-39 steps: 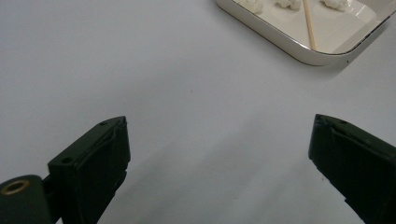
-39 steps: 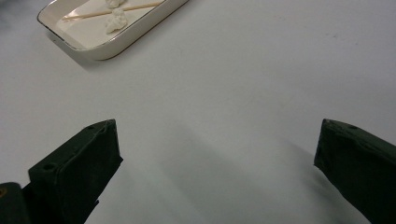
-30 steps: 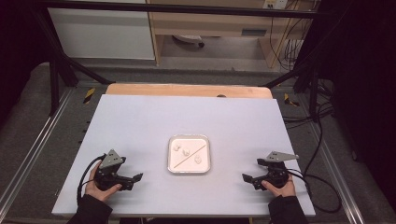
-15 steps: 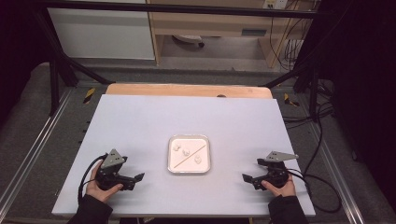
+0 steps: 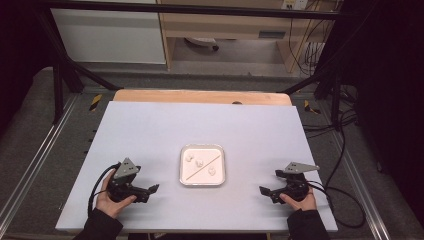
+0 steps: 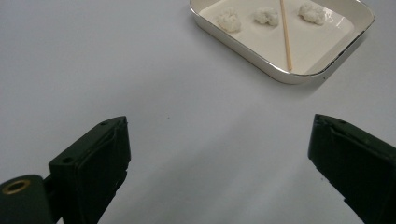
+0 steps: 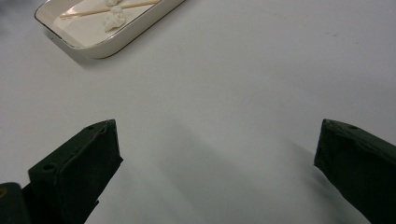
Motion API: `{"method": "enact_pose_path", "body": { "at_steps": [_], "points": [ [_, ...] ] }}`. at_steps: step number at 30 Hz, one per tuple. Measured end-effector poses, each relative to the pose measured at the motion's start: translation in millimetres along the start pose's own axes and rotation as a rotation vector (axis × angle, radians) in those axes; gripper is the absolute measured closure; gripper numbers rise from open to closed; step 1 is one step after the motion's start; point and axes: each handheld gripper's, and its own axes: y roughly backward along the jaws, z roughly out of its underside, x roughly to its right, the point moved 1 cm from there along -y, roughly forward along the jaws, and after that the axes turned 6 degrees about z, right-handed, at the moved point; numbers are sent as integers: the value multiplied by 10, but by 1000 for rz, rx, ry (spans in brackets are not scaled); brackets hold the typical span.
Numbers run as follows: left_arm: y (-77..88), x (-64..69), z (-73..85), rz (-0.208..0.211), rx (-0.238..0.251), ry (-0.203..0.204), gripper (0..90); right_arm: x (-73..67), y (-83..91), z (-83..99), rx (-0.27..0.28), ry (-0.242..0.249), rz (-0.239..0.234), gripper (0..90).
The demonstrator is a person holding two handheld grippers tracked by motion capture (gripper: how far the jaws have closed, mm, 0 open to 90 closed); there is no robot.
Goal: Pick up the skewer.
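In the high view, a white tray sits a little nearer the table's front edge than its middle, about midway between the left and right edges. In the tray lie three small white lumps and a thin wooden stick that runs diagonally across it. The left tool rests near the front left corner of the table, held by the person's left hand, with its jaws pointing toward the tray and well apart from it. The right tool rests near the front right corner in the right hand, also pointing inward at the tray and well apart from it. A strip of bare wood shows along the table's far edge.

In the left gripper view, the left tool has its two black jaws spread wide with nothing between them but bare table. The tray lies ahead and to the right, with the three lumps in a row and the stick crossing between two of them.

In the right gripper view, the right tool also stands wide open and empty over the table. The tray is at the upper left, holding a lump and the stick.

No brand, label or writing can be read on anything.
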Motion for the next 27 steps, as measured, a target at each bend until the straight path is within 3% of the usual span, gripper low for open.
{"method": "enact_pose_path", "body": {
  "at_steps": [17,27],
  "points": [
    [-112,147,-217,18,-25,-44,57,-4,-2,-1,-3,4,-4,7],
    [-252,291,-456,34,-34,-83,63,-7,-7,0,-3,6,-4,7]
  ]
}}
